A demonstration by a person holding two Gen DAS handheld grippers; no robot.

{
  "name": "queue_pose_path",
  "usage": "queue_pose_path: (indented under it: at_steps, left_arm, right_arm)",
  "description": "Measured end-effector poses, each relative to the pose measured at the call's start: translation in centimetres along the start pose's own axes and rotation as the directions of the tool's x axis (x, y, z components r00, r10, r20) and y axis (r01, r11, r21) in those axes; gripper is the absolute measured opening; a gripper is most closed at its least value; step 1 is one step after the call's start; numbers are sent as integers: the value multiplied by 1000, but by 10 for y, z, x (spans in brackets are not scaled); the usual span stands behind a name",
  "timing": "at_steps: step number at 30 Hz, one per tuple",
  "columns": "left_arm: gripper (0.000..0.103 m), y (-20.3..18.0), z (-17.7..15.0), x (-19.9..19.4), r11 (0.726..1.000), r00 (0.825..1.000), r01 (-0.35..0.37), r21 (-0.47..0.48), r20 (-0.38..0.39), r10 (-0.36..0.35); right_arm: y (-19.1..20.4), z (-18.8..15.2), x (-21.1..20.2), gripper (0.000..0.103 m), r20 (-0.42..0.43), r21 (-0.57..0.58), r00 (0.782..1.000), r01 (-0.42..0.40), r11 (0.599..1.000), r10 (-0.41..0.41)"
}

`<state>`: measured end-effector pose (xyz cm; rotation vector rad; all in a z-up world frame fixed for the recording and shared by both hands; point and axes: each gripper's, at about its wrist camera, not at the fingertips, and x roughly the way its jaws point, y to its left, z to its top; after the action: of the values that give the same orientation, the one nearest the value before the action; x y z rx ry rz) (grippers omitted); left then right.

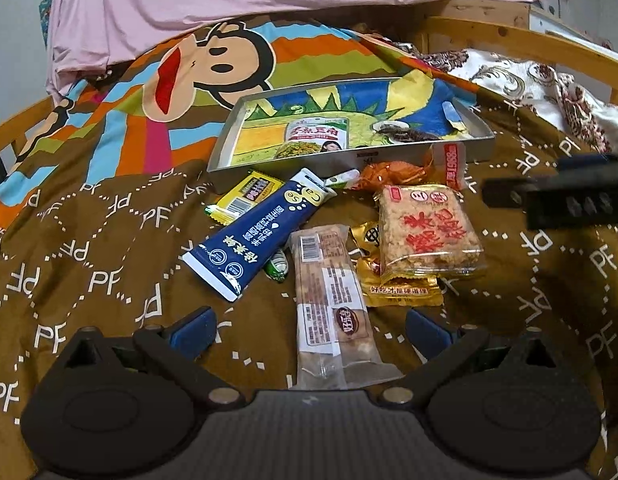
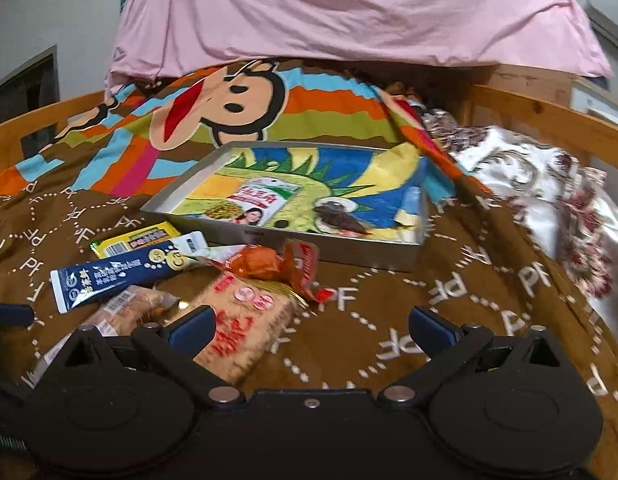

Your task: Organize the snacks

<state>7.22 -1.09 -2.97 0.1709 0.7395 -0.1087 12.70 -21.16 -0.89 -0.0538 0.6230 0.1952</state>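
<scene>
The left gripper (image 1: pixel 311 330) is spread wide, its blue pads (image 1: pixel 195 330) hanging over the bedspread (image 1: pixel 89 264) on either side of the near end of a long clear-wrapped bar (image 1: pixel 329 300); whether they touch it cannot be told. It holds nothing. The right gripper (image 2: pixel 311 330) is equally wide apart and empty, its left pad (image 2: pixel 193 328) over the near edge of the rice cracker pack (image 2: pixel 249 320).

The bar runs lengthwise away from the left gripper toward the tray (image 1: pixel 481 140). Beside it a navy tube (image 1: pixel 257 236) lies on a diagonal, cap end pointing at the tray, over a yellow packet (image 1: pixel 245 196). The cracker pack, clear wrap with red characters, sits on gold packets (image 1: pixel 401 288). An orange-wrapped snack (image 2: pixel 265 262) lies just in front of the tray's near wall.

The tray sits mid-bed, beyond the pile, holding a green-and-white pouch (image 2: pixel 261 200) and a dark snack (image 2: pixel 341 216) on its picture lining.
</scene>
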Motion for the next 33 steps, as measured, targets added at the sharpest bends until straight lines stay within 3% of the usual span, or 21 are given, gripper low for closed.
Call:
queue_pose_path:
  at_steps: [15, 22, 26, 33]
  left_arm:
    - [103, 11, -7, 2, 1000, 1000, 9, 6, -14, -9]
    - [103, 11, -7, 2, 1000, 1000, 13, 19, -16, -13]
    - [103, 11, -8, 2, 1000, 1000, 15, 26, -16, -14]
    - [103, 9, -7, 2, 999, 1000, 20, 33, -18, -19]
  right_arm:
    - [34, 24, 64, 102, -204, 49, 975, -74, 996, 83]
    - [48, 26, 88, 102, -277, 36, 958, -62, 997, 69]
    - [51, 19, 91, 101, -288, -14, 956, -61, 998, 54]
    - [41, 11, 81, 91, -280, -52, 957, -97, 994, 78]
